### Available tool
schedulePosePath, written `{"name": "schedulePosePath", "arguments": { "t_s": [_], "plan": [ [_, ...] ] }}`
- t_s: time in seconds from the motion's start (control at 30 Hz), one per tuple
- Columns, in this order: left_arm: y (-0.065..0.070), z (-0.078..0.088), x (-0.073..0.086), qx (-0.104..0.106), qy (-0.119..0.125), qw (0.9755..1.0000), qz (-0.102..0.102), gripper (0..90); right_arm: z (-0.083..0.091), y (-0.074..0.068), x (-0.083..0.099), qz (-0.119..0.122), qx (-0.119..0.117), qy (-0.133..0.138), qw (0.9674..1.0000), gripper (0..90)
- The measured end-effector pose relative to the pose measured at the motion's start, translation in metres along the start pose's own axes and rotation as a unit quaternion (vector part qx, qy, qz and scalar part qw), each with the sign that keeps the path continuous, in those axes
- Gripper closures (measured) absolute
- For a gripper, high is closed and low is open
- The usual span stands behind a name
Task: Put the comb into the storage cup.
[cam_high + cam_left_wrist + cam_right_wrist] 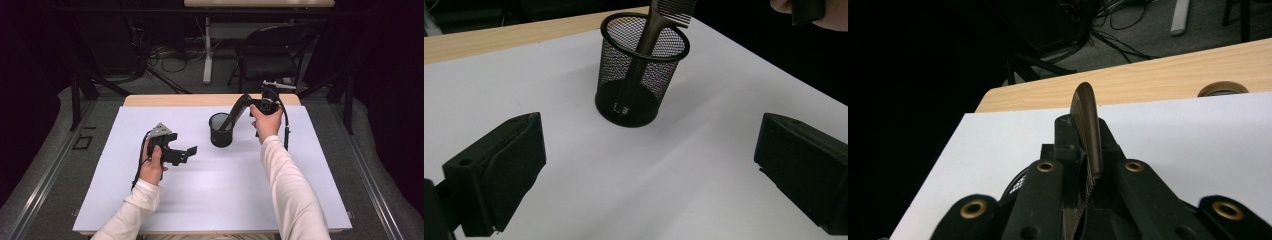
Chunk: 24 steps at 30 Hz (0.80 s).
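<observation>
A person sits at a worktop (165,200) covered with a white sheet and holds a black tool in each hand.

The right tool (248,102) is closed tight on the toothed end of a dark plastic comb (234,114). The comb leans over, and its thin handle goes down into a round black wire-mesh cup (220,130). In the left gripper view the handle's tip rests on the bottom of the cup (640,82), and the comb (644,47) leans against the rim. In the right gripper view the curved back of the comb (1087,127) sticks up between the two pressed jaws of the right tool (1088,175).

The cup stands upright near the middle of the white sheet, a little toward the far edge.

The left tool (187,152) is held low over the sheet, near the cup but apart from it. Its jaws stand wide apart with nothing between them, and they point toward the cup. In its own view the left tool (644,165) shows bare white sheet between the jaws.
</observation>
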<state>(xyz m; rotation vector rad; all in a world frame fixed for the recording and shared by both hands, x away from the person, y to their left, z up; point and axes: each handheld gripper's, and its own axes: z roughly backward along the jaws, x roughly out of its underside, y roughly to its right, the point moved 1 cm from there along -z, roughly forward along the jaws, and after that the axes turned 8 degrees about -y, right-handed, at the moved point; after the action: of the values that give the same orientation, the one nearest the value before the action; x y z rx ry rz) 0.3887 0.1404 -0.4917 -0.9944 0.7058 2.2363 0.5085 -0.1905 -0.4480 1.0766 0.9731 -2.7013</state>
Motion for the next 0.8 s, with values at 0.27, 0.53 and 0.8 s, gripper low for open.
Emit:
{"name": "schedulePosePath", "arguments": {
  "t_s": [0.27, 0.53, 0.8],
  "plan": [
    [-0.0001, 0.0001, 0.0000, -0.001, 0.000, 1.0000, 0.000, 0.4, 0.0003, 0.0007, -0.0002, 0.000, 0.003, -0.001, 1.0000, 85.5],
    [0.0000, 0.0000, 0.0001, -0.001, 0.000, 1.0000, 0.000, 0.4, -0.0002, 0.0013, 0.0000, -0.002, 0.004, -0.005, 1.0000, 83.7],
    [-0.0001, 0.0001, 0.0001, -0.001, 0.000, 1.0000, 0.000, 0.4, 0.0007, 0.0034, -0.0003, -0.004, 0.009, -0.007, 0.9999, 72.4]
  ]
}}
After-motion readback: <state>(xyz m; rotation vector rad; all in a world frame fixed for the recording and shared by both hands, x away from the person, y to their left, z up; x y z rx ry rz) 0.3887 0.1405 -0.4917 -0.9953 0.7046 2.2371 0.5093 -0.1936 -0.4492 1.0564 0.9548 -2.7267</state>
